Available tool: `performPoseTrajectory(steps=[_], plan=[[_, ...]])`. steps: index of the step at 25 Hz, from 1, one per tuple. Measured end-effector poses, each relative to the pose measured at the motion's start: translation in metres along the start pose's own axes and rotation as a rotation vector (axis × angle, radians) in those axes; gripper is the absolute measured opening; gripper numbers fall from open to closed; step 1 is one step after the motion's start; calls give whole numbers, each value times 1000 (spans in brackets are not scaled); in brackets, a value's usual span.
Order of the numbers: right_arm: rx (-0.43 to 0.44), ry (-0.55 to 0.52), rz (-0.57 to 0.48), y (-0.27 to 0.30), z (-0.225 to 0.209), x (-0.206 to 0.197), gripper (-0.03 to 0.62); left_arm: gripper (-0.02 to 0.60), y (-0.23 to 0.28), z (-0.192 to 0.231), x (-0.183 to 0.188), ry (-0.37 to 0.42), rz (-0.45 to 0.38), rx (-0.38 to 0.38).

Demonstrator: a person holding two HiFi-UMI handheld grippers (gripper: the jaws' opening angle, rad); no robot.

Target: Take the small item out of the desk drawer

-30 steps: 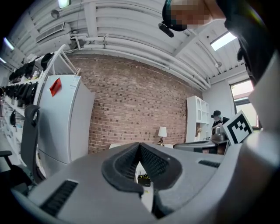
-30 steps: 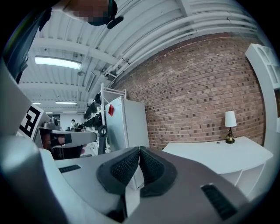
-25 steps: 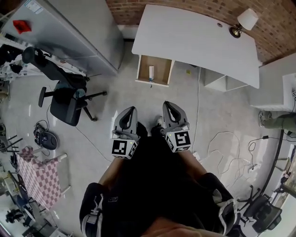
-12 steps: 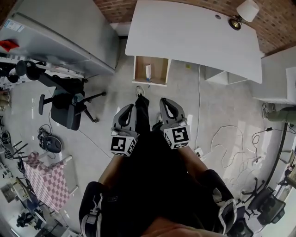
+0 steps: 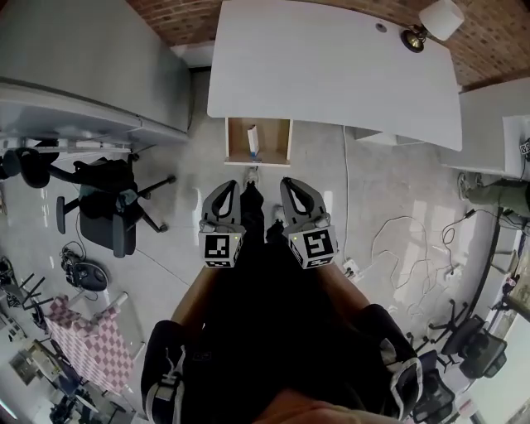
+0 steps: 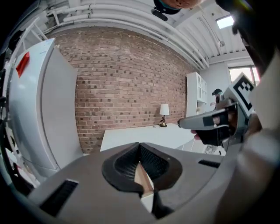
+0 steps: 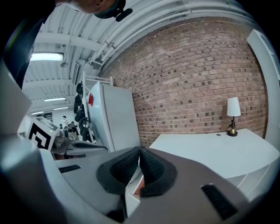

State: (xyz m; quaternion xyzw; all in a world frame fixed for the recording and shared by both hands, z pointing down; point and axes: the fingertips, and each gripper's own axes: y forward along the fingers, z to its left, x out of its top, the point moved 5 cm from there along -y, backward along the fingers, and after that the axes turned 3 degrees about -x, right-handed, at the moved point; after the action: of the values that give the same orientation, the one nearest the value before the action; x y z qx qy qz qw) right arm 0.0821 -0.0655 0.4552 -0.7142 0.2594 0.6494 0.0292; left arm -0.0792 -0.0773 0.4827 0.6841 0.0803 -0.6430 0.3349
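Jaws on my left gripper (image 5: 224, 189) and right gripper (image 5: 293, 185) are closed, holding nothing. At 12 o'clock the item (image 5: 252, 138) stands in the pulled-out drawer (image 5: 277, 142). Reaching in closed, I could knock it over.

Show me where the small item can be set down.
Desk top: bare from its left edge to the lamp at its right corner. Drawer: free right of the item. Cables crowd the floor at right.
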Motion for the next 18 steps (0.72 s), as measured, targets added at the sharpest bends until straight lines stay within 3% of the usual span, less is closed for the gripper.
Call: performPoseTrajectory(steps=[8, 18], plan=[[-38, 24, 83, 62, -25, -18, 28, 6, 106, 47, -83, -23, 170, -53], [-37, 90, 161, 114, -44, -50, 28, 9, 211, 74, -222, -177, 422, -73]])
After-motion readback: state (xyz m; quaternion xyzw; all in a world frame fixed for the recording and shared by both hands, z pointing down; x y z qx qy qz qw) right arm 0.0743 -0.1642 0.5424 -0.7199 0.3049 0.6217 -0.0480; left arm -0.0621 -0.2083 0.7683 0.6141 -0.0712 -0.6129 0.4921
